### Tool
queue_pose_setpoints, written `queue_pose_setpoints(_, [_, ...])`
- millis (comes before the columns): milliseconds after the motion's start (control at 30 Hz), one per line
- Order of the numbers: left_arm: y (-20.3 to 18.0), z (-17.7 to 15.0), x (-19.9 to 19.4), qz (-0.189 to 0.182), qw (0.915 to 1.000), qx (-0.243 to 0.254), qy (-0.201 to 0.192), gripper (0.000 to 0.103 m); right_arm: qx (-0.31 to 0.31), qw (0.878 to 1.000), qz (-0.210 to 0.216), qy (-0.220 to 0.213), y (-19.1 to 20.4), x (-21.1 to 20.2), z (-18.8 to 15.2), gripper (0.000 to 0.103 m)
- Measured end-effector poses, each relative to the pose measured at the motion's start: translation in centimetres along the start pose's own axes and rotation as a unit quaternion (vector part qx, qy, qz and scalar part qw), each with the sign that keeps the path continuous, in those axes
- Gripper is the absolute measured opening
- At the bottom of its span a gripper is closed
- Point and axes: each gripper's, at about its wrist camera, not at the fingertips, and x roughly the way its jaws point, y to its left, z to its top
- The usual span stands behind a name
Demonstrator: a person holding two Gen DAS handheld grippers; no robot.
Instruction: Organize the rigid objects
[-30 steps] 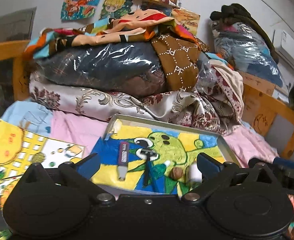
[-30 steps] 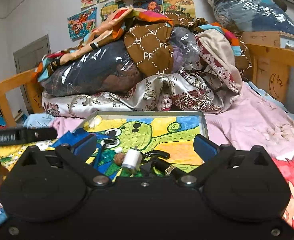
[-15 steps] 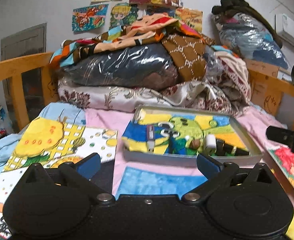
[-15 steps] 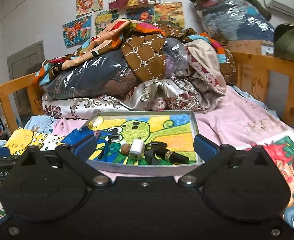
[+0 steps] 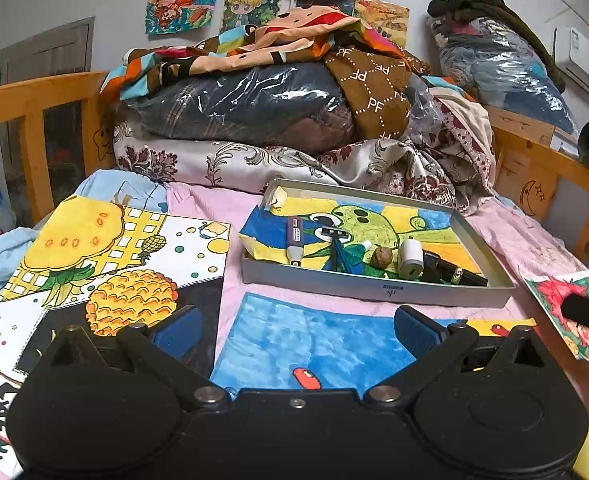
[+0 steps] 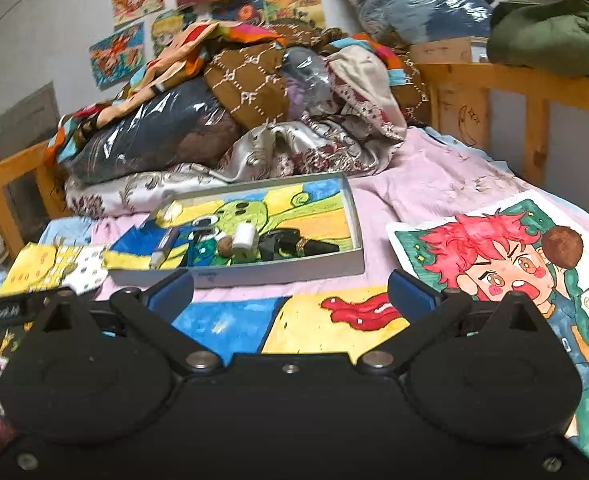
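Both wrist cameras sit low over the bed [image 5: 222, 208], looking forward between their own jaws toward the bedding pile. Both views share the grey tray [image 5: 374, 286] [image 6: 254, 272], the left camera closer.

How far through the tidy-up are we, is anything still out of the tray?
Looks mostly done: the razor, marker, walnut, white charger and black tube all lie in the grey tray. Nothing in hand: left gripper and right gripper are open and empty. Left: a brown ball sits on the drawing outside.
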Motion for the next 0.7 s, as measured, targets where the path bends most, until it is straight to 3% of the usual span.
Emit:
queue_pose_setpoints(133, [-0.3,-0.1,-0.3,0.004,0.9999,0.004,0.013,0.102,0.01,1.0,0.012,0.001,0.1,1.0,-0.5,0.103])
queue_pose_setpoints(367, [-0.2,-0.9,-0.9,0.001,0.9998,0.016,-0.01,0.102,-0.025,1.0,0.013,0.009,1.6,2.4,-1.3,0.103])
queue_pose_setpoints(700, [0.7,-0.9,0.5,0.023,0.9996,0.004,0.016,0.102,-0.025,0.999,0.016,0.017,1.6,2.9,-1.0,0.103])
